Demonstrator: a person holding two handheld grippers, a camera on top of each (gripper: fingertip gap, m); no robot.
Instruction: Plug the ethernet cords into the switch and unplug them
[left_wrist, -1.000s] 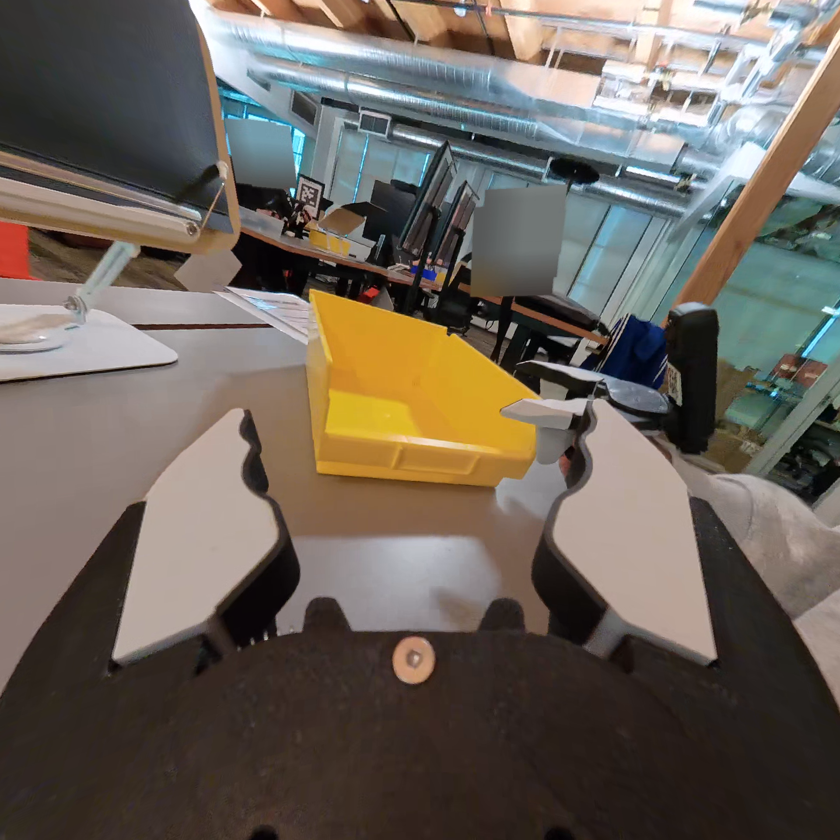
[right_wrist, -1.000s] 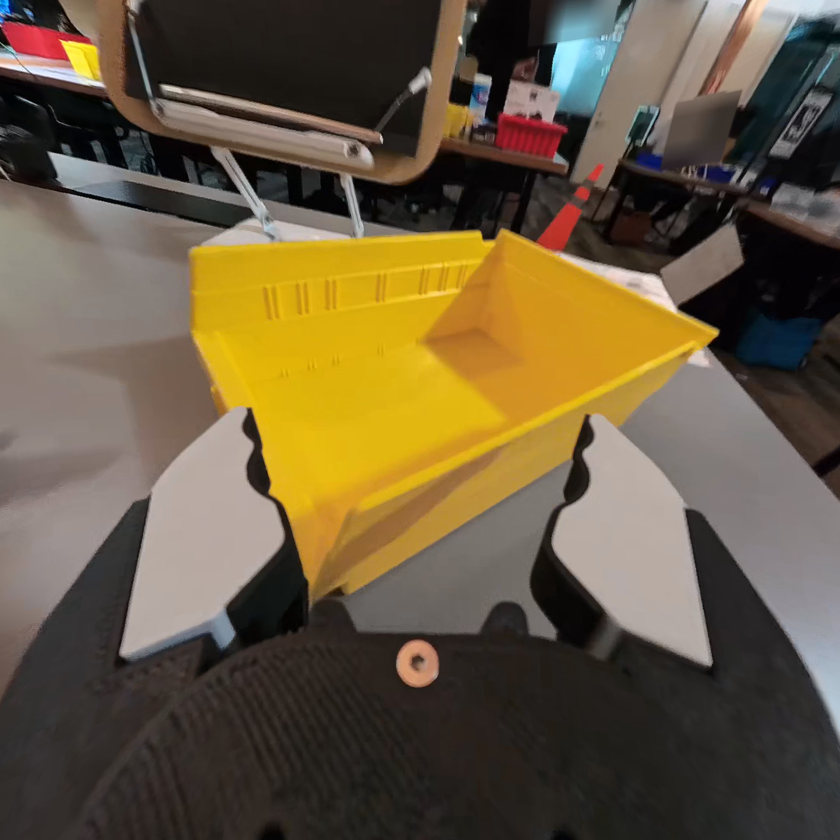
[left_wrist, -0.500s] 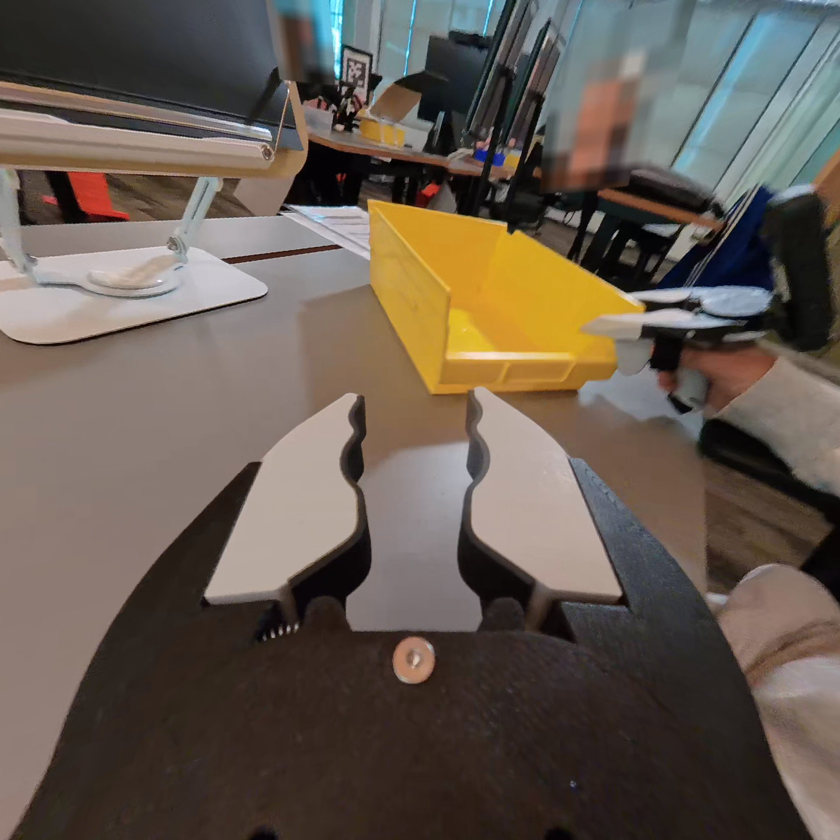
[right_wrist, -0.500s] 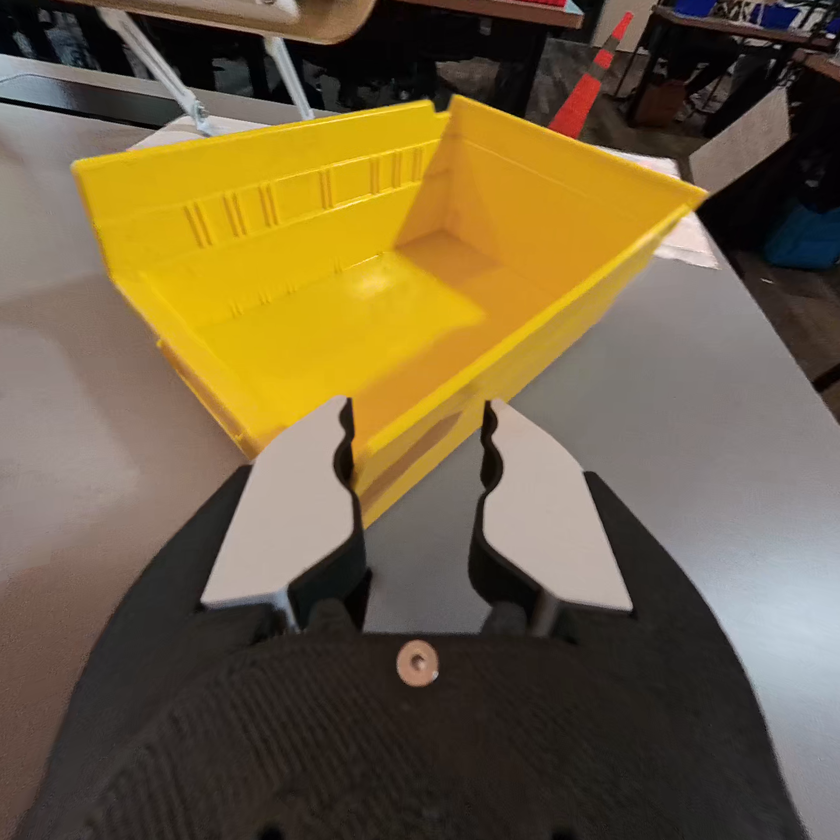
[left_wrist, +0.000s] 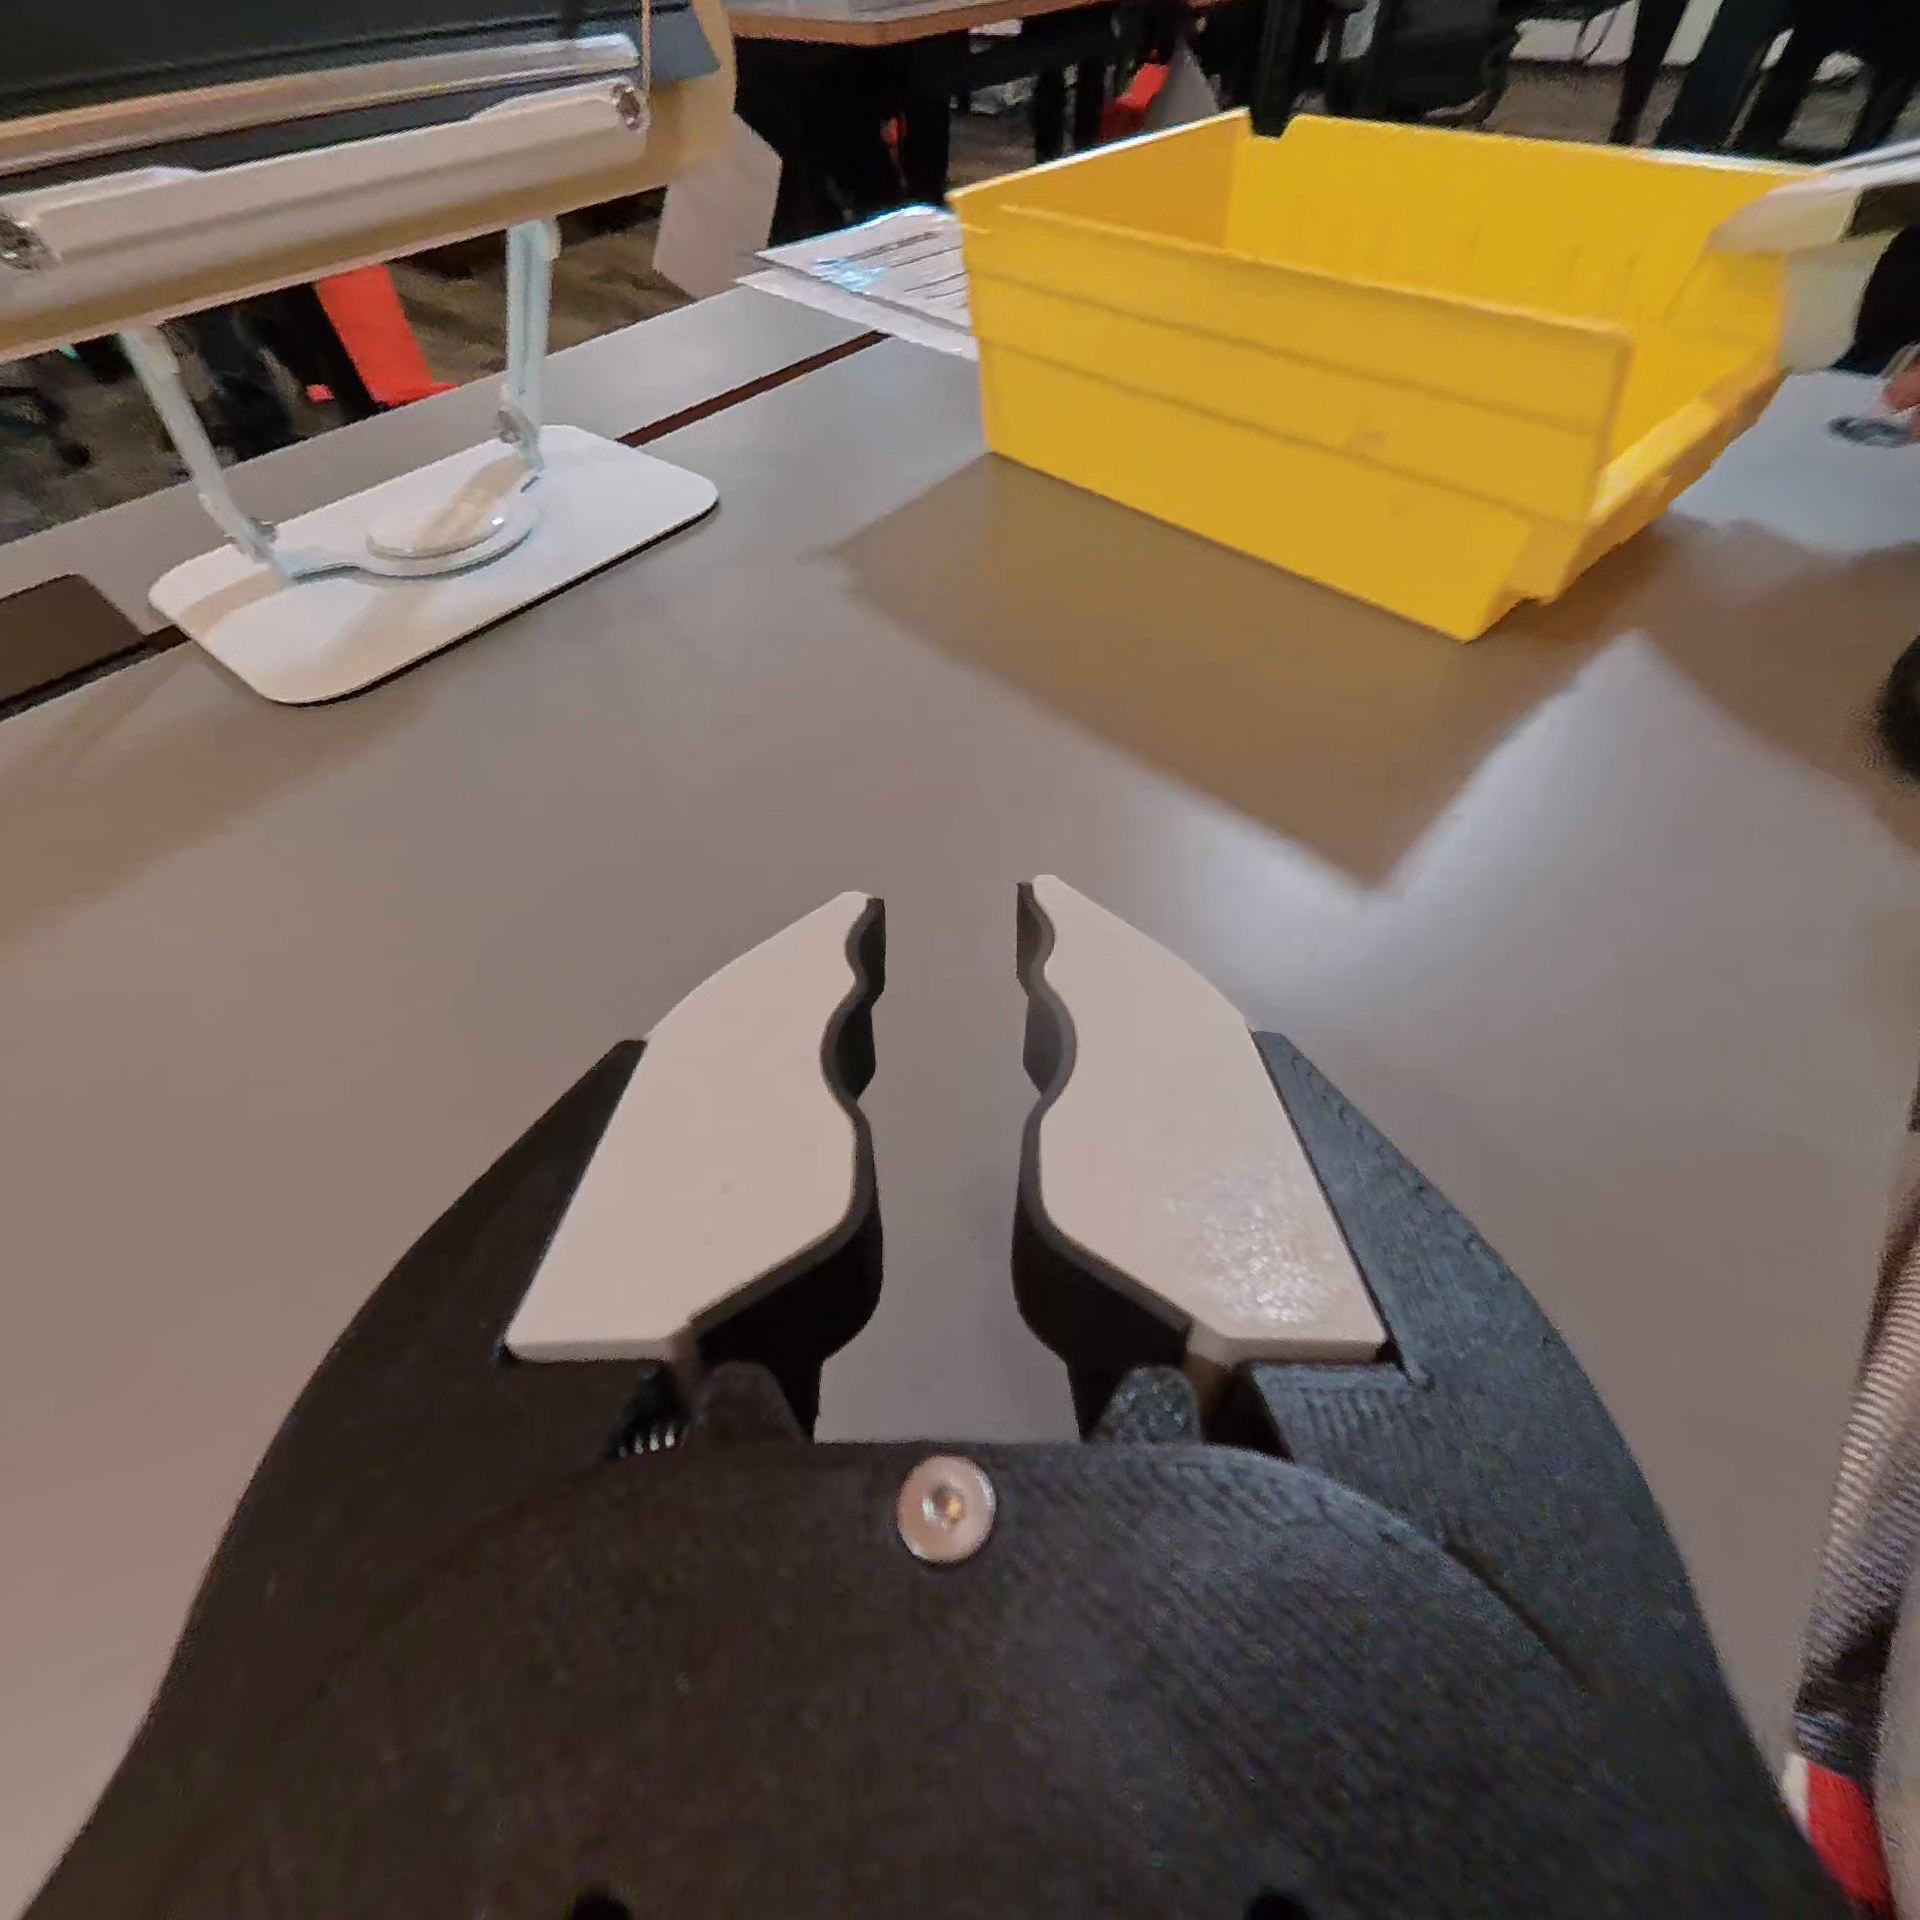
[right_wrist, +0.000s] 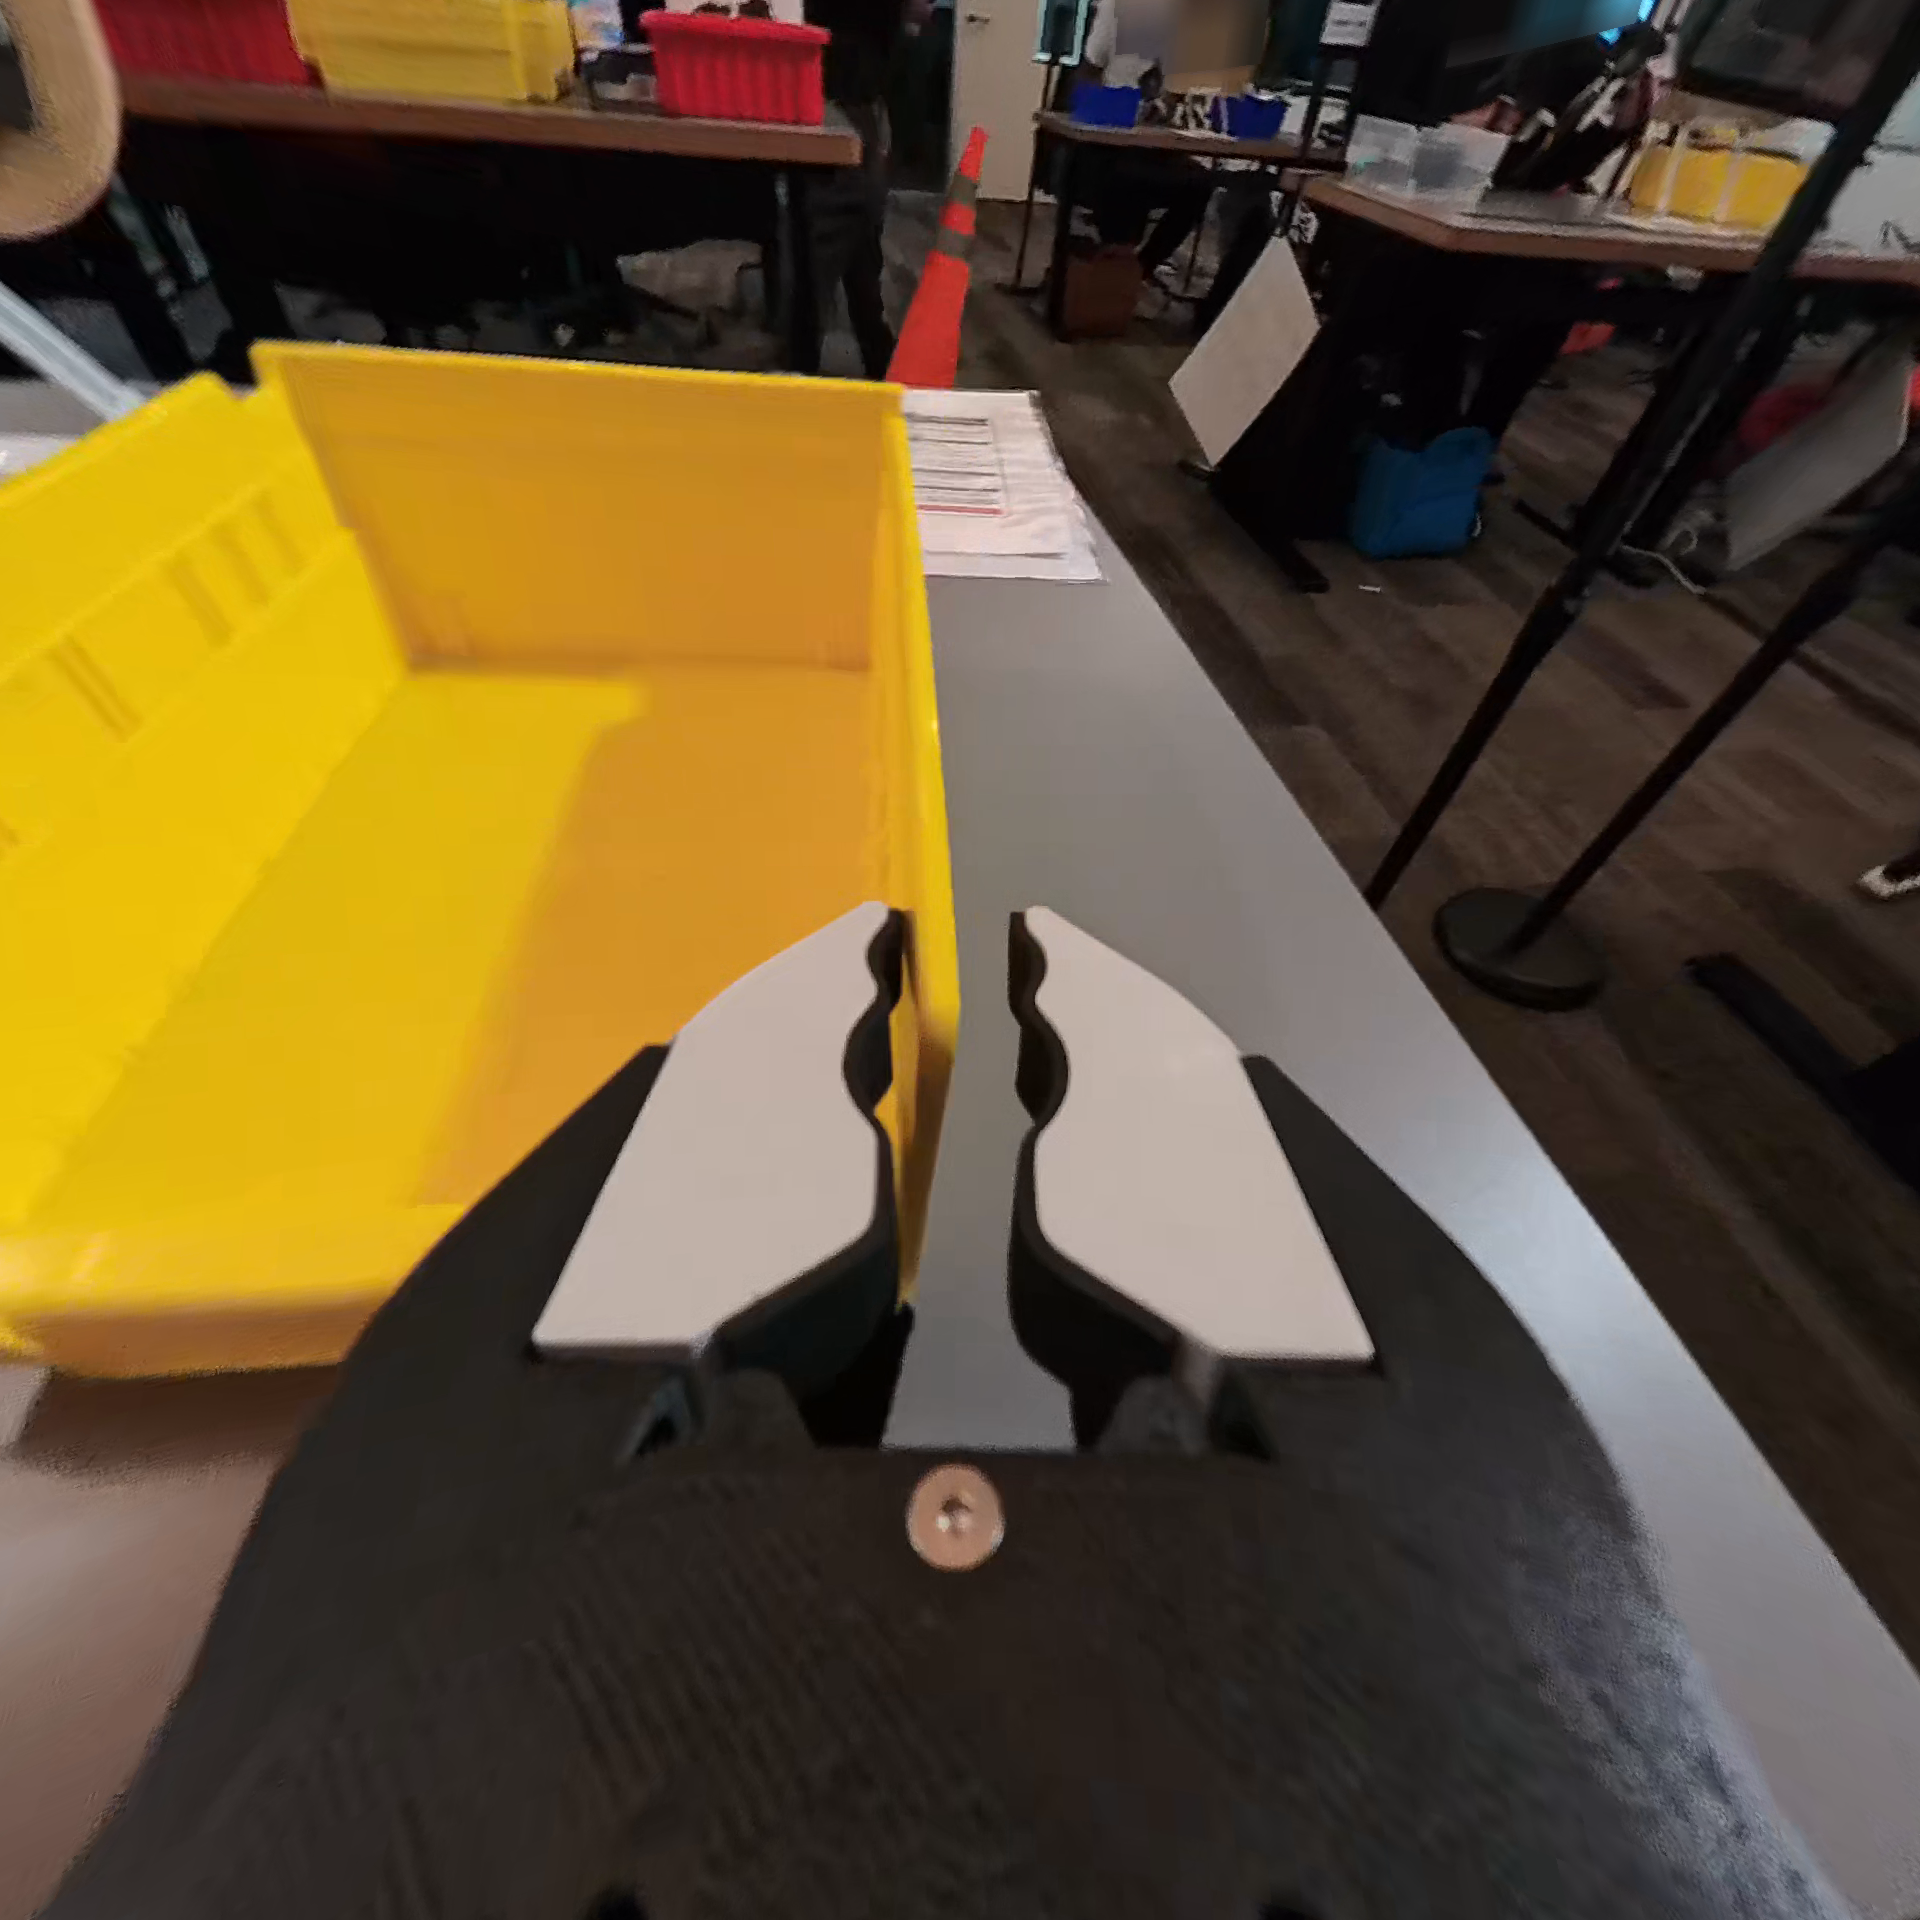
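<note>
No ethernet cord or switch shows in either view. An empty yellow bin (left_wrist: 1299, 416) stands on the grey table (left_wrist: 520, 883), ahead and to the right of my left gripper (left_wrist: 951, 914). That gripper hangs low over bare table, empty, its jaws a narrow gap apart. My right gripper (right_wrist: 956, 925) straddles the right wall of the bin (right_wrist: 416, 831): the left finger is inside against the wall, and the right finger is outside with a gap to it. The right gripper also shows at the bin's far corner in the left wrist view (left_wrist: 1808, 223).
A white monitor stand base (left_wrist: 436, 551) sits at the back left, with a screen above it. Paper sheets (right_wrist: 987, 488) lie behind the bin. The table's right edge (right_wrist: 1455, 1091) drops to the floor, where an orange cone (right_wrist: 940, 291) and a stanchion base (right_wrist: 1517, 945) stand.
Both grippers have closed from wide open to a narrow gap. The left has tilted down toward the table. The right has swung to the bin's right wall.
</note>
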